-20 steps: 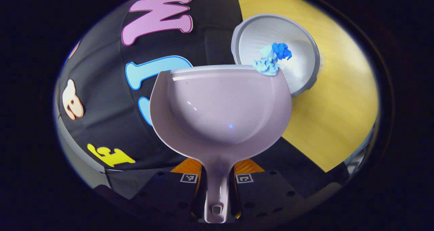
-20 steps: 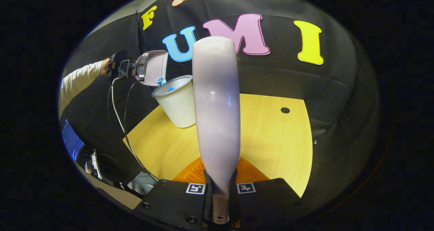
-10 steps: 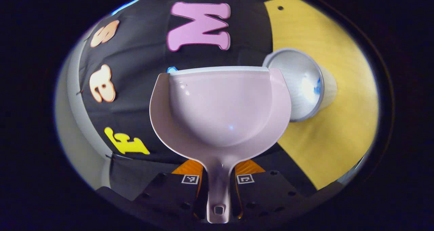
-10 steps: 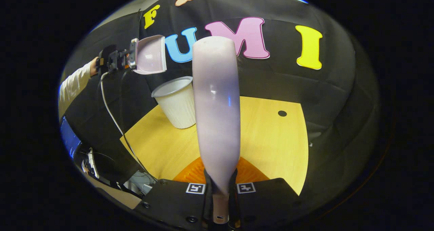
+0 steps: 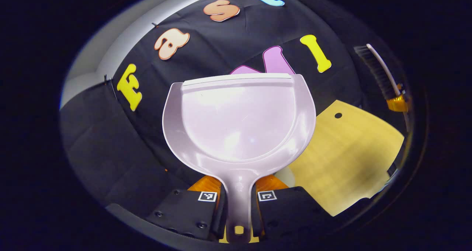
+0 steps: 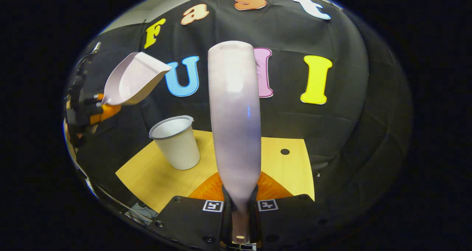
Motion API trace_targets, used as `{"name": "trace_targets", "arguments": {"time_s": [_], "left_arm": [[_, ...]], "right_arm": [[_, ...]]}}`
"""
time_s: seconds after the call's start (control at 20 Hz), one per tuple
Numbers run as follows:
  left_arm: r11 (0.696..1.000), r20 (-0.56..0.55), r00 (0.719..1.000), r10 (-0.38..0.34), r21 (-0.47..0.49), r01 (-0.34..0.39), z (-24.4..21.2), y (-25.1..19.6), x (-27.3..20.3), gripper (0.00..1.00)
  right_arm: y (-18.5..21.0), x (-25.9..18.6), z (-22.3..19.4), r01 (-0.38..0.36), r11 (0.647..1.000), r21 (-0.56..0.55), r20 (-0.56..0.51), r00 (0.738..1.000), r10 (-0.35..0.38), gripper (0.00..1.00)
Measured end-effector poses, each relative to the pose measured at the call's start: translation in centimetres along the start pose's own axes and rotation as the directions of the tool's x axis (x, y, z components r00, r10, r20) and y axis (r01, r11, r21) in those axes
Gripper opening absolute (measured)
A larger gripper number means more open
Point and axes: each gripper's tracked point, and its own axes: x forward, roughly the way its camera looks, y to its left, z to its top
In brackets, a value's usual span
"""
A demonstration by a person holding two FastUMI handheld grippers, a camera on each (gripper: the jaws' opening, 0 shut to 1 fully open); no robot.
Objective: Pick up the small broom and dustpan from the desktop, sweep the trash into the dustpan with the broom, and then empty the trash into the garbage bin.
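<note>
Dustpan: your left tool [image 5: 237,206] stays clamped on the handle of the dustpan [image 5: 239,122], a finger pressing on each side. A second ago the pan was tipped over the garbage bin [image 6: 175,142] with blue scraps sliding off its lip; now it is lifted up and away, its scoop bare and facing the booth wall.

Trash: no scrap is left in the pan in the left gripper view. You can take it that the blue scraps are in the bin, though its bottom is hidden from the right gripper view.

Bin: it stands upright on the counter [image 6: 287,170], in the same spot as before, below and beside the raised pan.

Broom: your right tool [image 6: 239,210] keeps its fingers closed on the handle of the broom [image 6: 235,118], held upright above the counter much as it was a second ago. The left gripper view catches its bristles [image 5: 376,72] far off to the side.

Meaning: the emptying step looks done, so what remains, if anything, is setting both things back down.
</note>
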Motion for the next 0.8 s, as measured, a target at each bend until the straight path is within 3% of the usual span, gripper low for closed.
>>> {"name": "trace_targets", "arguments": {"time_s": [0.1,0.2,0.45,0.55,0.65,0.8], "left_arm": [[0.977,-0.097,0.985,-0.139,-0.178,0.12,-3.5,-6.8,0.1,0.24],[0.938,-0.184,0.944,-0.274,-0.268,0.22,-7.3,-12.9,0.4,0.24],[0.935,-0.37,0.869,-0.329,-0.256,0.245,-13.7,-19.6,2.9,0.24],[0.93,-0.433,0.834,-0.341,-0.284,0.233,-16.0,-20.9,4.3,0.24],[0.94,-0.509,0.798,-0.323,-0.272,0.207,-18.3,-21.9,5.2,0.24],[0.928,-0.601,0.713,-0.362,-0.301,0.218,-22.0,-24.5,6.6,0.24]], "right_arm": [[-0.4,0.8,-1.1,0.051,0.999,0.015,-0.045,0.998,-0.05,0.19],[-1.0,1.5,-4.4,0.08,0.996,0.045,-0.137,0.988,-0.073,0.19],[-0.5,3.8,-11.5,0.117,0.991,0.066,-0.336,0.938,-0.088,0.19],[-0.2,4.9,-15.7,0.127,0.986,0.105,-0.45,0.89,-0.067,0.19],[0.7,6.0,-19.9,0.14,0.979,0.148,-0.576,0.817,-0.03,0.19],[-0.3,8.1,-22.9,0.183,0.974,0.135,-0.725,0.688,-0.029,0.2]]}}
